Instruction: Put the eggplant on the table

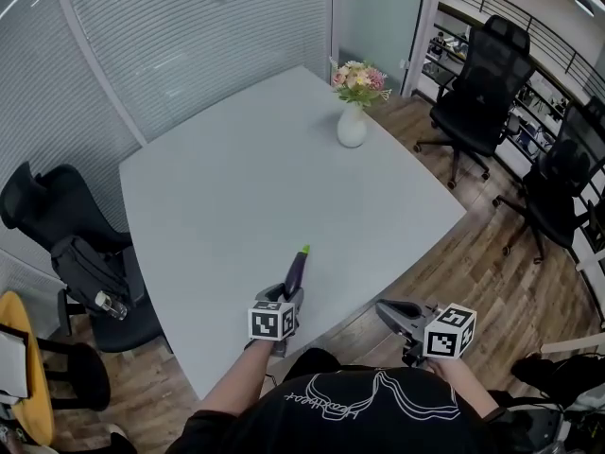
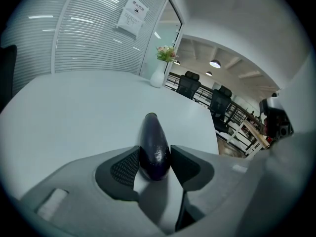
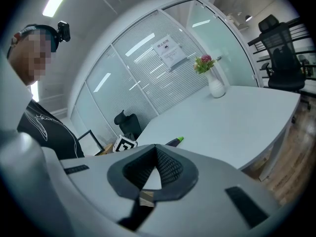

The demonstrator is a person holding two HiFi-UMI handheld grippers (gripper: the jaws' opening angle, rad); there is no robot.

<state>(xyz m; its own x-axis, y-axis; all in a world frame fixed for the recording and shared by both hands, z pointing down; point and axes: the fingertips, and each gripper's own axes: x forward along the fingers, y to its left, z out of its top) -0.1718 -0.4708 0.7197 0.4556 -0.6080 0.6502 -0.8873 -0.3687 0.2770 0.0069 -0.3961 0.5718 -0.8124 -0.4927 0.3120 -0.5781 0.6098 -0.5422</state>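
Your right hand-held gripper (image 3: 155,150) hangs off the desk's near right edge, jaws closed together with nothing between them. Your left hand-held gripper (image 2: 155,158) has its jaws partway apart, clamped on the thick end of the glossy dark purple eggplant (image 2: 154,143), whose green stem tip points away over the near part of the pale grey desk (image 1: 236,187). Whether it touches the desk is unclear. At the far edge stands a white vase of pink and yellow flowers (image 1: 353,112).
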